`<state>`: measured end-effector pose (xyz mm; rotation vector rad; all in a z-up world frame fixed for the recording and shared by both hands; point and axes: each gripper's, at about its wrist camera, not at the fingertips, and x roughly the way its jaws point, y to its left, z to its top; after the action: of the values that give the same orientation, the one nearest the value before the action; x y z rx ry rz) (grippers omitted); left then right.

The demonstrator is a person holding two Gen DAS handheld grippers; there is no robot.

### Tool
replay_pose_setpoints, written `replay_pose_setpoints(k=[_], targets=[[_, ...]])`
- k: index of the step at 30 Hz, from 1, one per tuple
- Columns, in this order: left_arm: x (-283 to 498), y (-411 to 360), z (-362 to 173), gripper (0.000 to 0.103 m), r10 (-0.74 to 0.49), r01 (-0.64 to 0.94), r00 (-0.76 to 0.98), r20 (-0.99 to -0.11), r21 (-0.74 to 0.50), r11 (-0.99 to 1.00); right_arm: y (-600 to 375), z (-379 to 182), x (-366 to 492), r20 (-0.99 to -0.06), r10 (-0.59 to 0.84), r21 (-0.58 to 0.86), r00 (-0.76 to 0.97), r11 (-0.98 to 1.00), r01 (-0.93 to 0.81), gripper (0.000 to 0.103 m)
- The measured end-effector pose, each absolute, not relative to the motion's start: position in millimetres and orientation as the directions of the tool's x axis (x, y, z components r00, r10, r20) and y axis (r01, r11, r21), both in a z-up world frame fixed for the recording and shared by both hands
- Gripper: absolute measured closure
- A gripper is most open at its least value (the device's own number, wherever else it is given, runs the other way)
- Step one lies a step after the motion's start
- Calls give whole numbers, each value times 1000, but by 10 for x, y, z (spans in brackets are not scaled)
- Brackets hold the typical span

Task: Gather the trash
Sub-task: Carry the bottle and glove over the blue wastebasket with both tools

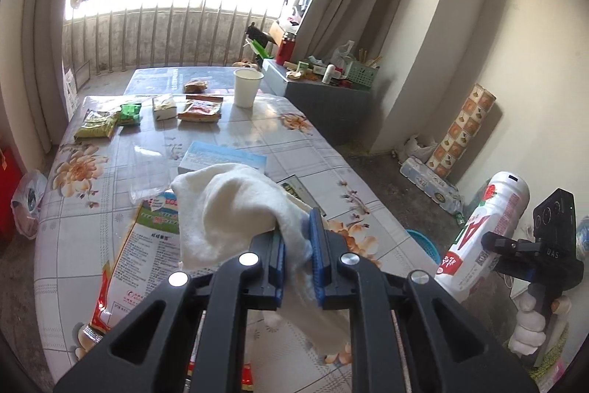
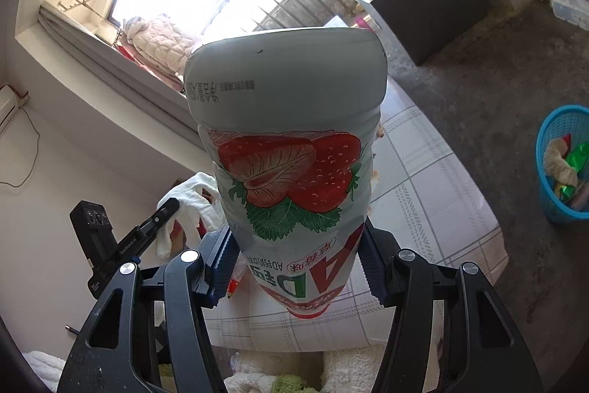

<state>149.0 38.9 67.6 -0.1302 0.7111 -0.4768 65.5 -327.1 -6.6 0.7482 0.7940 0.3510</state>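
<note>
My left gripper (image 1: 297, 227) is shut on a crumpled white cloth (image 1: 228, 209), which hangs lifted above the floral table (image 1: 257, 135). My right gripper (image 2: 296, 245) is shut on a white strawberry drink bottle (image 2: 287, 120), held cap end down between the blue pads. The left wrist view shows this bottle (image 1: 489, 220) off the table's right edge, in the right gripper (image 1: 515, 245) held by a white-gloved hand (image 1: 530, 326). The right wrist view shows the left gripper (image 2: 154, 220) and the cloth (image 2: 195, 197) at left.
A blue basket (image 2: 559, 201) with wrappers in it stands on the floor right of the table. On the table lie a large printed wrapper (image 1: 147, 245), a blue box (image 1: 224, 157), several snack packets (image 1: 200, 111) and a paper cup (image 1: 247, 87). A cluttered grey cabinet (image 1: 327, 98) stands behind.
</note>
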Motion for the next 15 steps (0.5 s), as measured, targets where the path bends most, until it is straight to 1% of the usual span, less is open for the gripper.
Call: replay_pose_setpoints(k=[4,8,13,15], targets=[[1506,2,830,91,-541,474,615,-573,-279,835,-3605,-35,365,-512,466,713,721,700,54,48],[1524,-501,947,91,-623,580,544,-563,-284,763,-4037,0,-27,-521,330,689,787,707,160,48],[1523,-1247,970,91,-681,689,437,-588,-268,674,-4586,-52,-528,-547,121,650,829,685,329,48],[1514,-1552,954,91,-693,722,397,-602,-261,641,-4782,-123,-678,-557,62,647,828,658,385,48]])
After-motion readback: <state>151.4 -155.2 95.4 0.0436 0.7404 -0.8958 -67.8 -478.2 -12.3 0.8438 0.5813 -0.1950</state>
